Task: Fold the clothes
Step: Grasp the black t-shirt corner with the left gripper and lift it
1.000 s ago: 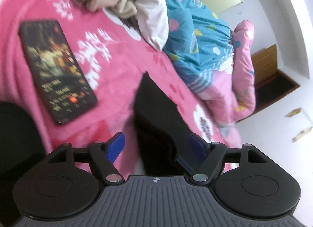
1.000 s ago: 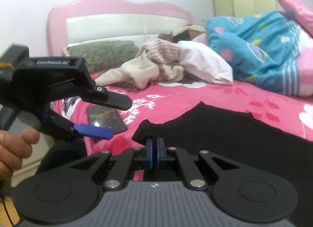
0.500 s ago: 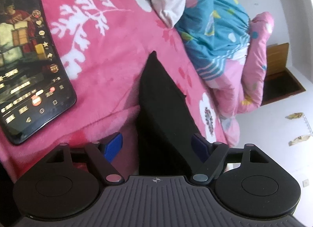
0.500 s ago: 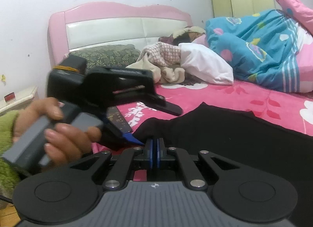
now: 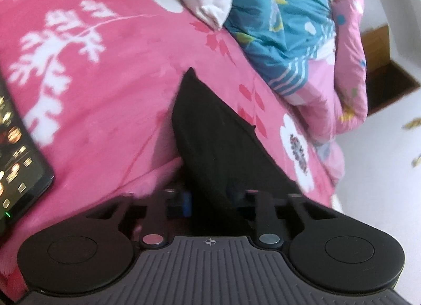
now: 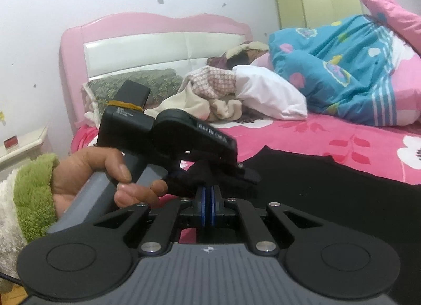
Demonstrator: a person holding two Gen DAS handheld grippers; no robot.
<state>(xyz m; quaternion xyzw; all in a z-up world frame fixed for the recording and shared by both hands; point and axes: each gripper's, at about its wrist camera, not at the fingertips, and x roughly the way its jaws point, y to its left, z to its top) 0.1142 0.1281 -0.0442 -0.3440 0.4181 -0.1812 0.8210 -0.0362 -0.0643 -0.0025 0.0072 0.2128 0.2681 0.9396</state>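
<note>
A black garment [image 5: 215, 136] lies spread on the pink flowered bedspread [image 5: 118, 81], its pointed corner aimed up the bed. My left gripper [image 5: 210, 197] has its jaws closing on the garment's near edge, with the cloth bunched between the blue pads. In the right wrist view the black garment [image 6: 329, 194] runs off to the right, and the left gripper [image 6: 236, 173] sits just ahead, held by a hand [image 6: 92, 173] in a green fleece sleeve. My right gripper [image 6: 209, 199] is shut, and the garment's edge seems nipped between its pads.
A lit phone [image 5: 15, 163] lies on the bedspread at the left. A blue and pink quilt [image 6: 342, 68], a white pillow [image 6: 268, 94] and a heap of clothes [image 6: 210, 94] crowd the head of the bed. Behind stand a pink headboard [image 6: 158, 39] and a nightstand [image 6: 21, 144].
My left gripper moved in along the bed to the garment's near edge, and its wide jaws closed onto the cloth. The right gripper stayed put and shut.
</note>
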